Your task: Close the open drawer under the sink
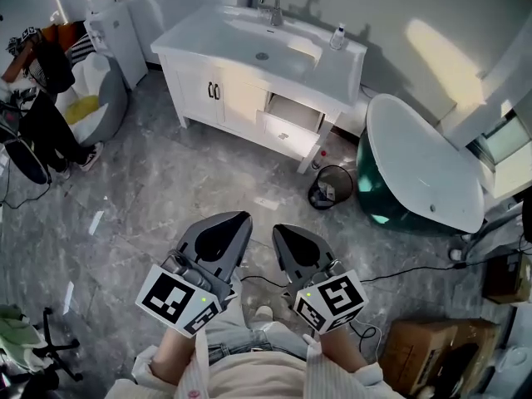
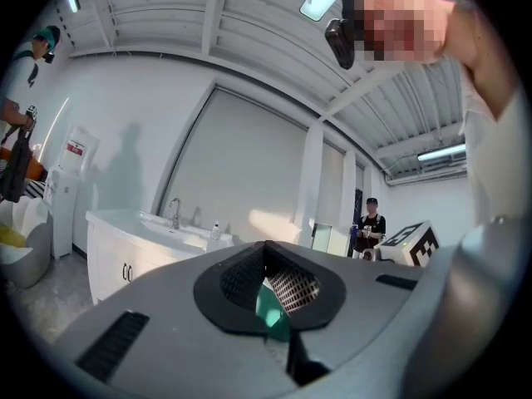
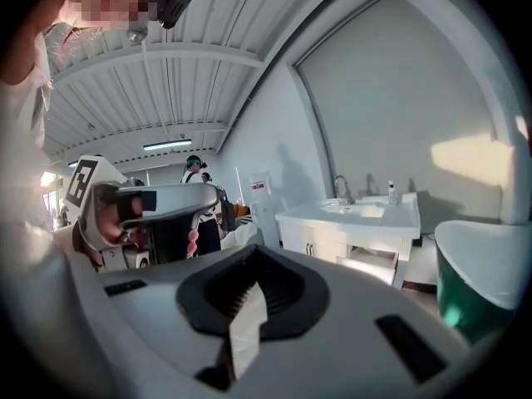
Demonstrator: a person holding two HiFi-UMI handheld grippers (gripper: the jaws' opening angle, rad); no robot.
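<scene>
Closest in, the left gripper (image 1: 243, 218) and the right gripper (image 1: 279, 230) sit side by side just in front of the person carrying them. Both have their fingers drawn together on nothing, and each gripper view shows only a thin sliver of room through the slit between the pads. With nothing in hand, I judge that the step is the approach and that the task has barely begun. Beyond the grippers lies a stretch of grey marbled floor (image 1: 183, 181). Farther on, a small round black waste bin (image 1: 331, 188) stands near the cabinet's right foot, between it and the teal-and-white oval bathtub (image 1: 420, 169). Well apart from both grippers, the open white drawer (image 1: 291, 116) juts from the right part of the white vanity cabinet (image 1: 208, 90). It sits below the white sink basin (image 1: 264, 36) and to the right of the pair of closed doors. To do this well, I would walk straight up the open floor and stay left of the bin so nothing gets kicked. I would leave the right gripper's fingers together as a blunt pusher and set it flat on the middle of the drawer front, not on a corner. Then I would press squarely along the runners. An off-centre shove would likely skew the drawer and jam it, so I want a slow, even push until the front sits level with the doors.
</scene>
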